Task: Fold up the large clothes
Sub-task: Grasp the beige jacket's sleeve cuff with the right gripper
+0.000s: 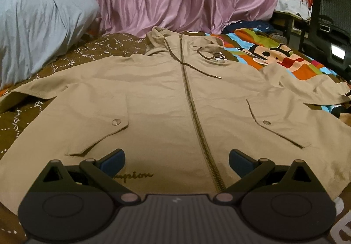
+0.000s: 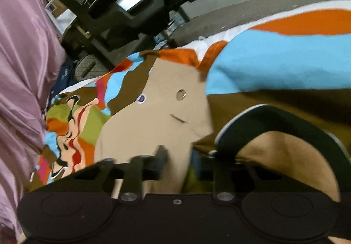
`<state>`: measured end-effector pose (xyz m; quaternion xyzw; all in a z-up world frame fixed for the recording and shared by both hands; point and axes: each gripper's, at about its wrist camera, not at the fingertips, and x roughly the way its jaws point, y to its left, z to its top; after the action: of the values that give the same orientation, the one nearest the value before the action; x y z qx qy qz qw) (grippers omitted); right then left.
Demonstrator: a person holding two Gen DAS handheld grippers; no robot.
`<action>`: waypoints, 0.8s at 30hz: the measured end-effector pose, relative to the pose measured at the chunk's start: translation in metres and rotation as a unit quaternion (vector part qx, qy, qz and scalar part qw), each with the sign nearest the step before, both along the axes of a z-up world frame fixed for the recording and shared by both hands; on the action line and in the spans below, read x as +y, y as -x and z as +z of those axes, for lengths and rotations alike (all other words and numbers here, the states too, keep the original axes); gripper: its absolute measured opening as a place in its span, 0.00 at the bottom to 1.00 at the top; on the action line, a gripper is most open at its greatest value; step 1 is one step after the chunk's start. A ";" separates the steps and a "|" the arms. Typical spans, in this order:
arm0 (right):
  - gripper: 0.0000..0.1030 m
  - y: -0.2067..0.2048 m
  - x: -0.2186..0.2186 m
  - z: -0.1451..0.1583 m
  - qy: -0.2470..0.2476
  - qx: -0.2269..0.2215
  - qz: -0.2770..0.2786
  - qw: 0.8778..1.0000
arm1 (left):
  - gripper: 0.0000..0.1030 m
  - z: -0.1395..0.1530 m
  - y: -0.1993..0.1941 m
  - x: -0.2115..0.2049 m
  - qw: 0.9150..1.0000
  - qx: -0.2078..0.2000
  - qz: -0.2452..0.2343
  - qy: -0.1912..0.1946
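While the tan jacket (image 1: 166,99) is spread flat on the bed (image 1: 92,51), zipper running straight ahead, the left hand-held gripper (image 1: 176,161) is held spread above its hem; the right hand-held gripper (image 2: 178,166) is pinched on a sleeve (image 2: 153,116).

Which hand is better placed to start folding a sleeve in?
Right. The right gripper already has the tan jacket's sleeve between its jaws, while the left gripper hovers open above the hem, holding nothing.

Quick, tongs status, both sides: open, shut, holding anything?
Left tongs: open, empty, over the jacket hem.
Right tongs: closed on the jacket's sleeve.
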<state>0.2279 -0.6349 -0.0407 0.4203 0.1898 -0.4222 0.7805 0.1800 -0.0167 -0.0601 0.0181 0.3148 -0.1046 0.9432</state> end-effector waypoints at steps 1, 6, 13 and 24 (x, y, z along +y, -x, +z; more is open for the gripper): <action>0.19 0.001 0.000 0.004 0.006 -0.004 0.004 1.000 | 1.00 0.001 0.000 0.001 1.000 0.000 0.001 0.005; 0.05 -0.010 0.016 0.041 0.071 -0.003 0.046 0.996 | 1.00 0.010 -0.002 0.010 0.999 0.000 0.018 0.036; 0.05 -0.043 0.067 0.107 0.172 0.038 0.116 0.978 | 0.99 0.029 -0.006 0.024 0.998 -0.017 0.048 0.043; 0.05 -0.036 0.081 0.137 0.136 0.024 0.148 0.979 | 0.99 0.040 -0.009 0.040 0.995 -0.020 0.065 0.074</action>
<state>0.2635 -0.5540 0.0961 0.2674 0.2095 -0.3340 0.8792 0.1885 0.0231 -0.0201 -0.0698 0.2879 -0.0654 0.9529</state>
